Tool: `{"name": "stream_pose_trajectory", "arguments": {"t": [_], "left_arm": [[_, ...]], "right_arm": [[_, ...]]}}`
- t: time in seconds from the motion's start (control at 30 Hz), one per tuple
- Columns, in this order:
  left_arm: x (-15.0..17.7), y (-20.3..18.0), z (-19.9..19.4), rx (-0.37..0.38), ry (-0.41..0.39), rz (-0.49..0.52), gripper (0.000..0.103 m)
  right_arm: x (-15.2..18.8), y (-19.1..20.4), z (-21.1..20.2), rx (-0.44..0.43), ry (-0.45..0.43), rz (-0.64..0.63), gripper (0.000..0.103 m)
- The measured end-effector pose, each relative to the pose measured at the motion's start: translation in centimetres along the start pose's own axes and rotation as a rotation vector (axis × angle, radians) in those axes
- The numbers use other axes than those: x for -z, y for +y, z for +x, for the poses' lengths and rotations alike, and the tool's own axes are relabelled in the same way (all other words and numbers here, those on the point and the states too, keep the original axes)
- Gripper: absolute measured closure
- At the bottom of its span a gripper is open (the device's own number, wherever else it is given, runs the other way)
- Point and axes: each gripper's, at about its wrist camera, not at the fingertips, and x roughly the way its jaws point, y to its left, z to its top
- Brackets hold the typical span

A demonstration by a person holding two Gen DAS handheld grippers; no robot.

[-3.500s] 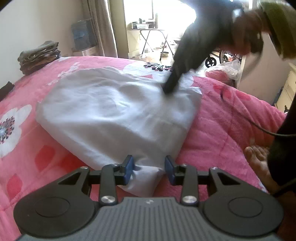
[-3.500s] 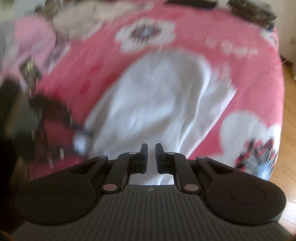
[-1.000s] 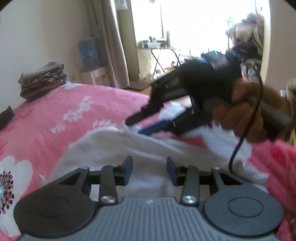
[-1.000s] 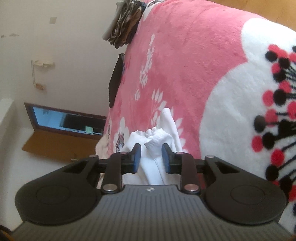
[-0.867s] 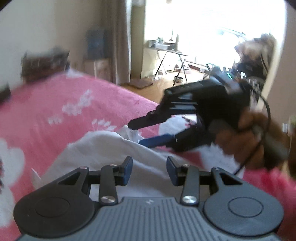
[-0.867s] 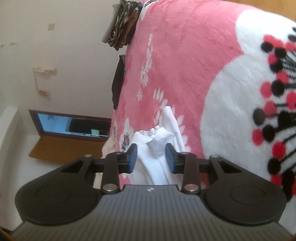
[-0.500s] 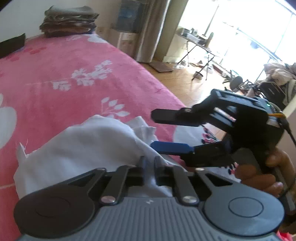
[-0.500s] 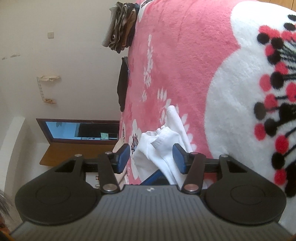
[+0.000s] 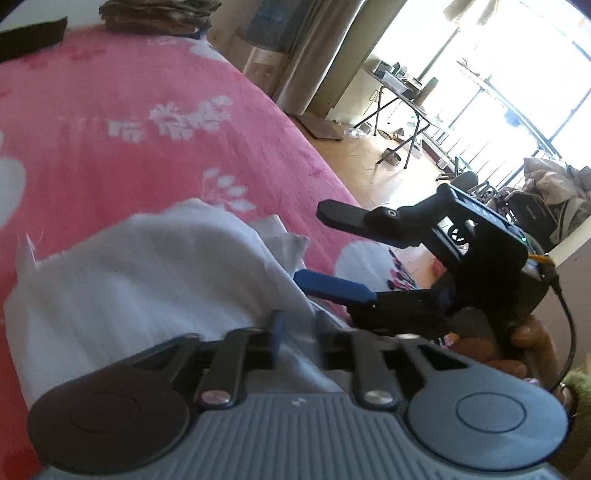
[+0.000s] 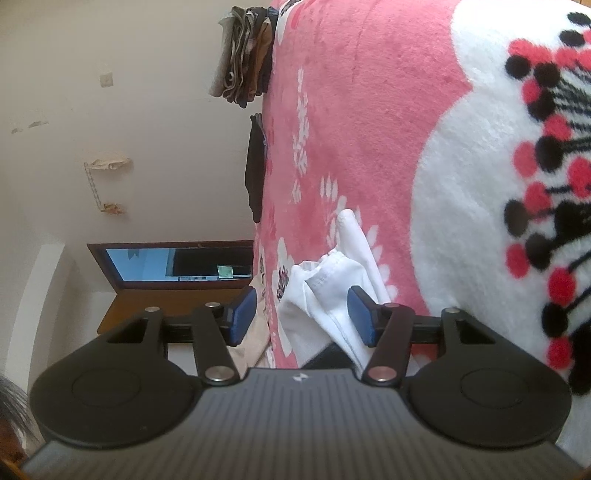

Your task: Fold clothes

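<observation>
A white garment (image 9: pixel 147 277) lies bunched on the pink flowered bedspread (image 9: pixel 147 92). My left gripper (image 9: pixel 300 332) points down at its near edge. Its jaws are opening, with a fold of the white cloth lying loose between them. In the left wrist view my right gripper (image 9: pixel 308 245) reaches in from the right, one finger above the other, at the garment's crumpled corner. In the right wrist view the right gripper (image 10: pixel 303 314) has its jaws opening, and the garment's hemmed corner (image 10: pixel 325 280) sits between the blue pads without being pressed.
A stack of folded clothes (image 9: pixel 155 11) and a dark item (image 9: pixel 29 37) lie at the bed's far end by the wall. Beyond the bed's edge are wooden floor (image 9: pixel 369 166) and a folding table (image 9: pixel 402 96). A hand (image 9: pixel 524 332) holds the right gripper.
The left gripper rolled, closed on the white cloth's edge half a second ago, and has since opened again. The right gripper's jaws spread off the bunched corner they pinched.
</observation>
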Motion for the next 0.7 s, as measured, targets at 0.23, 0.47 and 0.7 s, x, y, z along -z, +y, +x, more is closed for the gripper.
{"name": "stream_pose_trajectory", "arguments": {"t": [0.23,0.47,0.7], "left_arm": [[-0.4,-0.2,0.9,-0.036,0.013,-0.043,0.071],[-0.9,0.0,1.7,-0.111,0.024,-0.087,0.092],[-0.5,0.7,1.5,-0.108,0.005,-0.129,0.101]], "right_arm": [[0.2,0.1,0.1,-0.002,0.015,-0.004,0.048],[0.3,0.0,0.0,-0.004,0.027,-0.010,0.048],[0.2,-0.1,-0.3,-0.013,0.031,-0.011,0.048]]}}
